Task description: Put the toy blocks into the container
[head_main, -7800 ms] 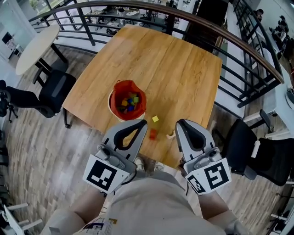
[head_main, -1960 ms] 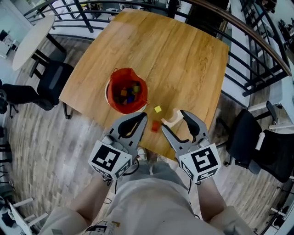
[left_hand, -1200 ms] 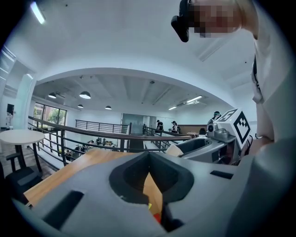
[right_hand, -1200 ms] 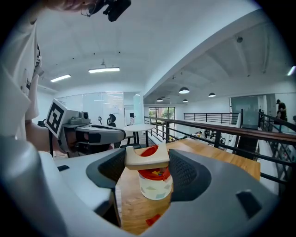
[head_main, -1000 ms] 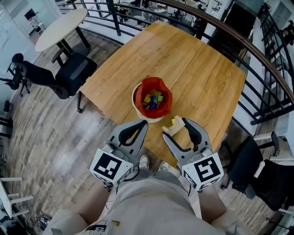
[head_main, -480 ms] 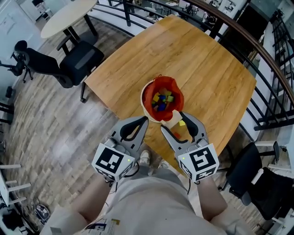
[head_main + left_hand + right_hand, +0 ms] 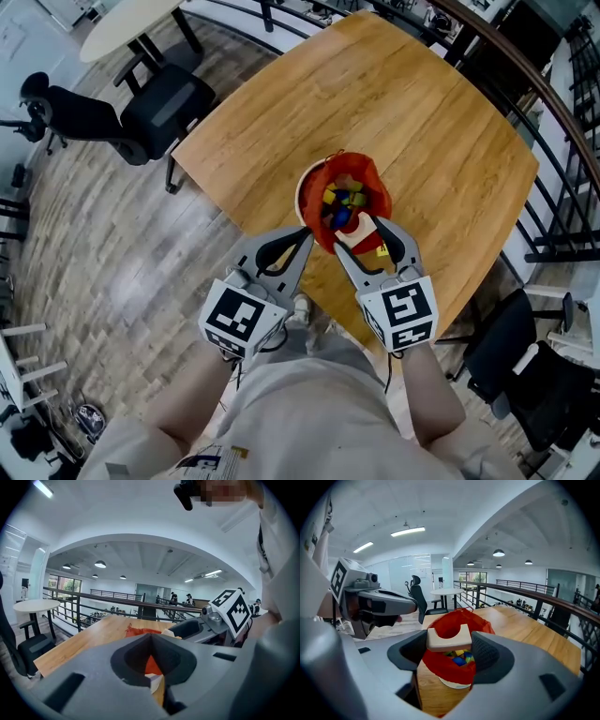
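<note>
Clamped in the right hand-held gripper, centre frame: pale wooden arch-shaped block, poised just above the red-lined white bucket of coloured blocks. Shut and empty, lower centre: left hand-held gripper. Mostly done; arch not yet dropped, small yellow cube left on the wooden counter. Hidden: anything beneath the right jaws

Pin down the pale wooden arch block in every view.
Head view: the arch block is just right of centre, held in the right tongs at the bag's near edge.
Left gripper view: only a pale sliver, right of the bag, low centre.
Right gripper view: dead centre, clamped above the bag.
Shared landmark: the red bag of blocks.
</note>
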A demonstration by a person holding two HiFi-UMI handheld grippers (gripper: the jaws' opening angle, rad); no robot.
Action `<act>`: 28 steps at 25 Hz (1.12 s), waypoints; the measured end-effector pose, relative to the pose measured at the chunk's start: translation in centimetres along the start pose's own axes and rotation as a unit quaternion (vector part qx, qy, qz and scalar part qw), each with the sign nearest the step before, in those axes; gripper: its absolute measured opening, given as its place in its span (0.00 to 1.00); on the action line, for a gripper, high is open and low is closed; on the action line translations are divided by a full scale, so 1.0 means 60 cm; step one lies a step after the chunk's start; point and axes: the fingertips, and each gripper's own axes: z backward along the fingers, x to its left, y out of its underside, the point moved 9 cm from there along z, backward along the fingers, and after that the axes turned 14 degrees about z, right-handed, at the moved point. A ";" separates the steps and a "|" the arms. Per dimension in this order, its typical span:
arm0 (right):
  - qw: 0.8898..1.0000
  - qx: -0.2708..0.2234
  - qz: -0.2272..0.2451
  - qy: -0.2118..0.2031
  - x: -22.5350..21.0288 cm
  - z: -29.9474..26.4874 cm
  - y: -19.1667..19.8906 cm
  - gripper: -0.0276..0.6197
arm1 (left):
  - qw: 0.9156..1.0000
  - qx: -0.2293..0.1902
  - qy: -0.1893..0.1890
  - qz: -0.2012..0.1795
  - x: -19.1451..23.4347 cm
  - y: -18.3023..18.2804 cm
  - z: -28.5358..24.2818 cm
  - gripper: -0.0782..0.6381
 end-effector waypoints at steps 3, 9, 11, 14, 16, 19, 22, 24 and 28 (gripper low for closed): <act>1.000 0.014 0.001 -0.001 -0.008 -0.024 0.005 0.46 | 1.000 0.004 -0.001 0.005 0.010 0.006 -0.010 0.13; 0.999 0.052 0.001 -0.010 -0.025 -0.061 0.020 0.46 | 1.000 0.011 -0.002 0.010 0.026 0.014 -0.027 0.13; 0.997 0.070 -0.001 -0.016 -0.028 -0.070 0.028 0.46 | 1.000 0.013 -0.001 0.011 0.028 0.016 -0.032 0.13; 0.995 0.094 0.001 -0.022 -0.031 -0.080 0.039 0.46 | 1.000 0.018 0.002 0.013 0.028 0.020 -0.041 0.13; 0.995 0.101 -0.003 -0.025 -0.032 -0.082 0.043 0.46 | 1.000 0.017 0.003 0.015 0.028 0.021 -0.045 0.13; 0.993 0.115 -0.008 -0.032 -0.032 -0.088 0.047 0.46 | 1.000 0.018 0.003 0.017 0.029 0.023 -0.047 0.13; 0.990 0.139 -0.009 -0.040 -0.034 -0.093 0.054 0.46 | 1.000 0.021 0.004 0.018 0.030 0.025 -0.050 0.13; 0.987 0.156 -0.006 -0.046 -0.037 -0.097 0.060 0.46 | 1.000 0.022 0.005 0.019 0.029 0.026 -0.053 0.13; 0.983 0.173 0.008 -0.062 -0.037 -0.106 0.062 0.46 | 1.000 0.019 0.007 0.018 0.030 0.025 -0.055 0.13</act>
